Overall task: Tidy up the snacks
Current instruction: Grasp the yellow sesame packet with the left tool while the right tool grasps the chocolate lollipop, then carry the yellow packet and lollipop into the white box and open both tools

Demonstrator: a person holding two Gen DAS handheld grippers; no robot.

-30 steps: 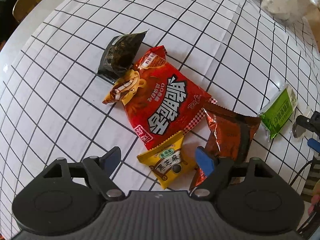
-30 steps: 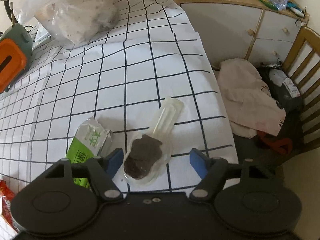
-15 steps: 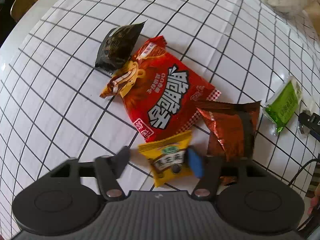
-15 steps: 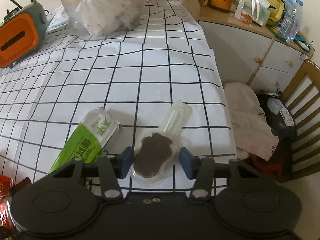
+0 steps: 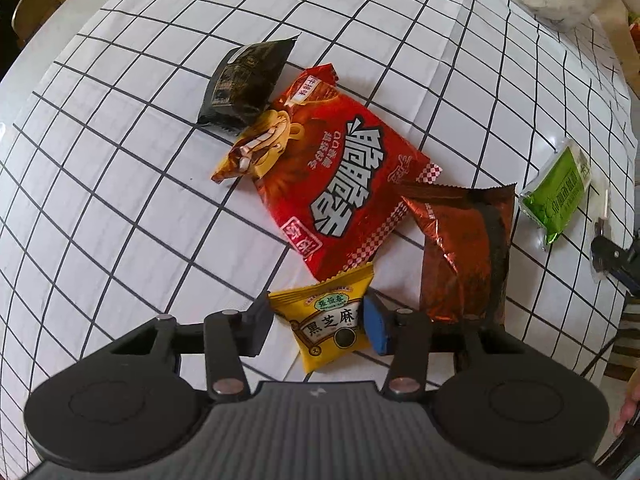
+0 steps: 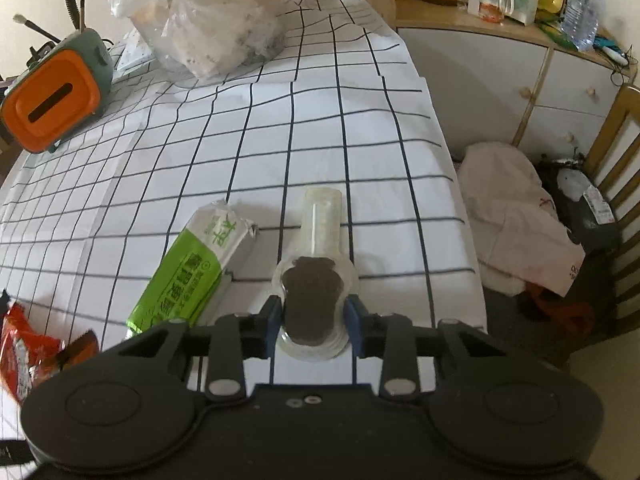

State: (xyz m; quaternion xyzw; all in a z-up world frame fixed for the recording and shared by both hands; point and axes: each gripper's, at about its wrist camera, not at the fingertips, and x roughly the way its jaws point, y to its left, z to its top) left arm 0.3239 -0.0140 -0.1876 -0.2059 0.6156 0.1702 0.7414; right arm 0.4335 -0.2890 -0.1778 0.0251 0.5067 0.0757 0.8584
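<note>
On the checked tablecloth [image 5: 120, 184] lie a big red snack bag [image 5: 340, 168], a black packet [image 5: 244, 84], a brown foil bag [image 5: 464, 256] and a green packet [image 5: 558, 196]. My left gripper [image 5: 318, 326] points down, its jaws closing with both pads against a small yellow packet [image 5: 328, 320]. In the right wrist view, my right gripper [image 6: 313, 320] is closing on a clear plastic packet with a dark snack inside [image 6: 312, 304], pads touching its sides. The green packet [image 6: 188, 276] lies just left of it.
A large plastic bag [image 6: 208, 20] and an orange and green box [image 6: 52, 96] stand at the table's far side. The table edge runs close on the right; beyond it are a pale cloth heap [image 6: 516, 220], a wooden chair [image 6: 616, 168] and a cabinet [image 6: 500, 80].
Both grippers went from wide open to closed in on their packets: the left on the yellow packet, the right on the clear packet. The right view has shifted slightly.
</note>
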